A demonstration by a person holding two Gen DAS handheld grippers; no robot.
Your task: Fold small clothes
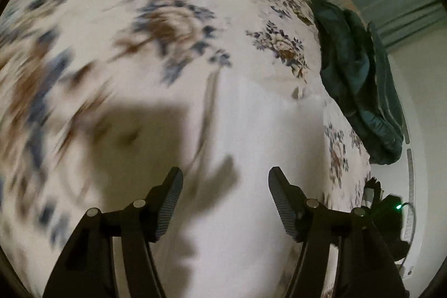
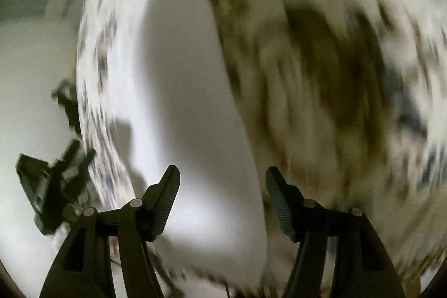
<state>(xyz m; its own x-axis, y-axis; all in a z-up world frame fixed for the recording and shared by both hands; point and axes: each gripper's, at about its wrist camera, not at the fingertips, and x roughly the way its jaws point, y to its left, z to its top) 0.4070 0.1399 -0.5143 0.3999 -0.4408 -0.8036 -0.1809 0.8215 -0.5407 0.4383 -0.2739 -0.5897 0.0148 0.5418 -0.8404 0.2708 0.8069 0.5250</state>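
Left gripper (image 1: 225, 178) and right gripper (image 2: 222, 176) are gaping wide, empty, over the white garment (image 1: 251, 130) on the bed (image 1: 83, 18); blur is risking a missed edge grab.

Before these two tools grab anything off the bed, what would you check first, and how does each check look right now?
1. Left gripper open: ok, fingers spread wide, nothing between them.
2. Right gripper open: ok, also spread and holding nothing.
3. White cloth under the left gripper: ok, it lies on the floral sheet.
4. Cloth edge located: cannot tell, both views are motion-blurred.
5. Cloth lying flat: cannot tell, too blurred.
6. Dark green garment out of the way: ok, it sits off at the bed's edge.
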